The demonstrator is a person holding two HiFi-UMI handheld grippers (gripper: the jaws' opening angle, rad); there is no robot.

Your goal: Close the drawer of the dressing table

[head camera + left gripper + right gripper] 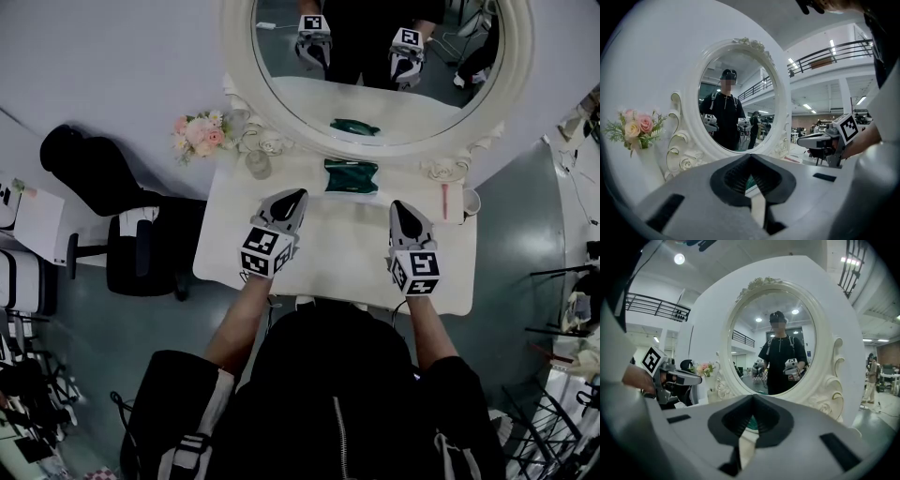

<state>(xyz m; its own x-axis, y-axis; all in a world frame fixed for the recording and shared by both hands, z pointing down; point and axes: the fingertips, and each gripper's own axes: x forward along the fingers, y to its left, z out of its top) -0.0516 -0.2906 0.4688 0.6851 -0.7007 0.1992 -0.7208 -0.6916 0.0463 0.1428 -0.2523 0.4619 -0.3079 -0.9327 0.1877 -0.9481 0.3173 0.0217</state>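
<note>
The white dressing table stands in front of me, its oval mirror at the back. No drawer front shows in any view: the table's near edge is right against my body. My left gripper hovers over the left half of the tabletop, jaws shut and empty. Over the right half, my right gripper is shut on nothing as well. Both point toward the mirror. A dark green cloth lies on the tabletop between them, close to the mirror.
Pink flowers and a glass jar stand at the table's back left. A red stick and a small cup lie at the back right. A black chair is on the floor left of the table.
</note>
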